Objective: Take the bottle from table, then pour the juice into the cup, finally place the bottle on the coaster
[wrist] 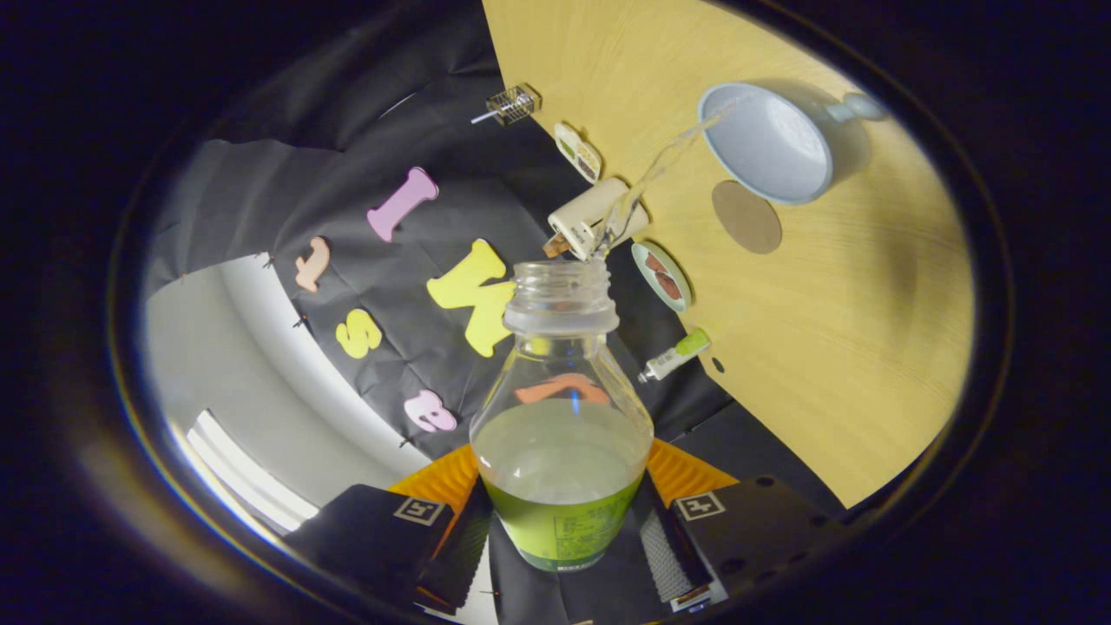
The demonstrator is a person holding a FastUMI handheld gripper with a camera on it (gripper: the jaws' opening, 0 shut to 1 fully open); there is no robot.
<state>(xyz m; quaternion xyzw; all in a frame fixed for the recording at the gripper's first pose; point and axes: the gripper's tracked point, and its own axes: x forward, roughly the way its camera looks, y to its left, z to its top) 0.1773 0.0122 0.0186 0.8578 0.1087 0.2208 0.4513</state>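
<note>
My gripper is shut on a clear plastic bottle with a green label, both fingers pressed on its lower body. The bottle has no cap and holds pale juice in its lower half. It is tipped hard over, so the wooden table stands slanted beyond it. A thin stream of juice runs from the bottle's mouth into the pale blue cup. A round brown coaster lies on the table right beside the cup.
Along the table's edge lie a cream tube-shaped pack, a small dish with brown pieces, a small green-capped tube, a little white packet and a small wire basket.
</note>
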